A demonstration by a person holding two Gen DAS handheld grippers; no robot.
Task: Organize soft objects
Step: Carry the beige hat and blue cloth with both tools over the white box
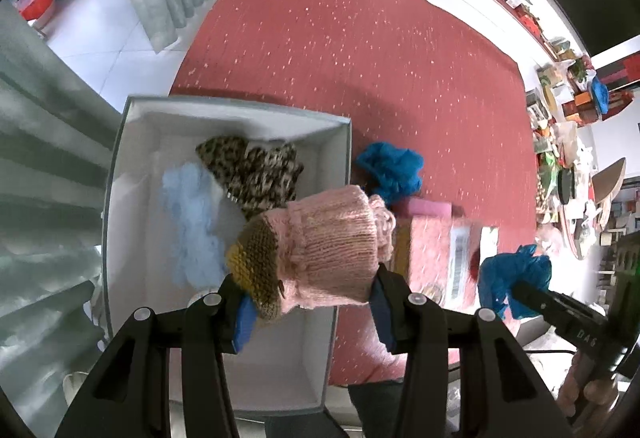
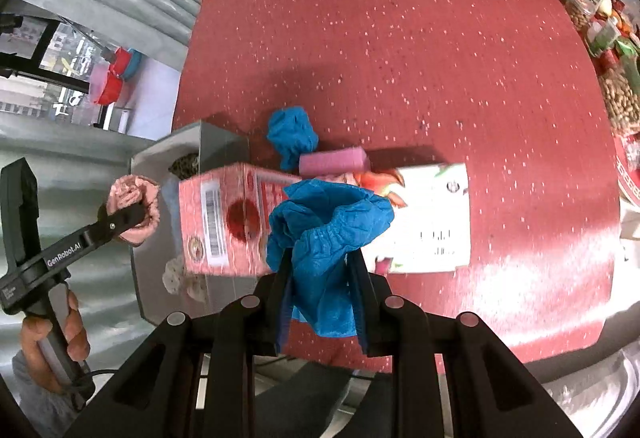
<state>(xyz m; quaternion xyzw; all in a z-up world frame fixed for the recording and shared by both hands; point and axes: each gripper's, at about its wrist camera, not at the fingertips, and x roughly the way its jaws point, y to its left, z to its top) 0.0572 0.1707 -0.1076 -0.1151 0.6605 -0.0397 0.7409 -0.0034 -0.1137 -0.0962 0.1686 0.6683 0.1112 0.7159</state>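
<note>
The left claw (image 1: 310,308) pinches a pink knitted hat with a brown-yellow tip (image 1: 320,254) above the open white box (image 1: 120,165). The right claw (image 2: 322,298) pinches a crumpled blue shoe cover (image 2: 320,238) above the pink printed carton (image 2: 224,213) on the red speckled surface (image 2: 400,57).

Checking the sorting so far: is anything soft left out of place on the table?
Yes. One crumpled blue shoe cover lies loose on the red tablecloth, beside the grey box rather than in it, next to a pink block. Nothing looks spilled or damaged.
</note>
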